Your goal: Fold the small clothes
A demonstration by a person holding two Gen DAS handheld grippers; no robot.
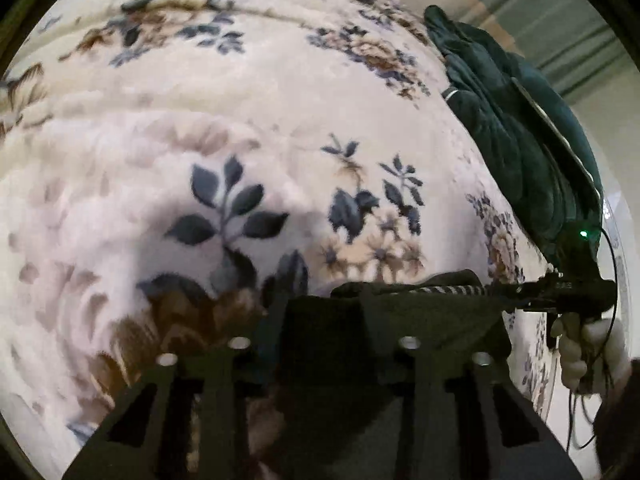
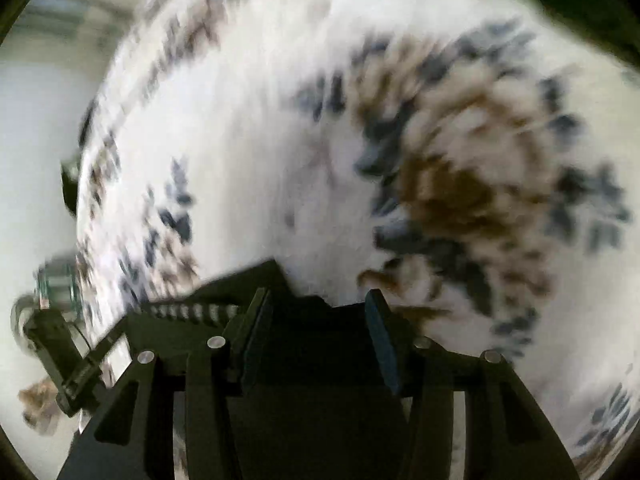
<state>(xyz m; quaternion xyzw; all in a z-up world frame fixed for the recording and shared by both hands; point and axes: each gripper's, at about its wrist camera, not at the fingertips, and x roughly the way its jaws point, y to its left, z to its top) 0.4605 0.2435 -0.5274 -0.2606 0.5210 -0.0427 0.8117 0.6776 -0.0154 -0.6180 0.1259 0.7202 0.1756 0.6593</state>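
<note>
Left gripper (image 1: pixel 324 312) pinches dark garment (image 1: pixel 404 320) over floral blanket (image 1: pixel 240 100); right gripper (image 1: pixel 568 292) beside it; green quilted cloth (image 1: pixel 508 120) heaped at blanket's edge.

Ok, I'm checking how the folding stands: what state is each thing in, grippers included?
dark green garment with a striped drawstring: bunched on the rug, at the left gripper's tips.
pile of dark green clothes: stacked in layers at the rug's edge.
cream floral rug: spread out flat.
left gripper: fingers around the garment; grip unclear.
right gripper: open, pads apart.
</note>
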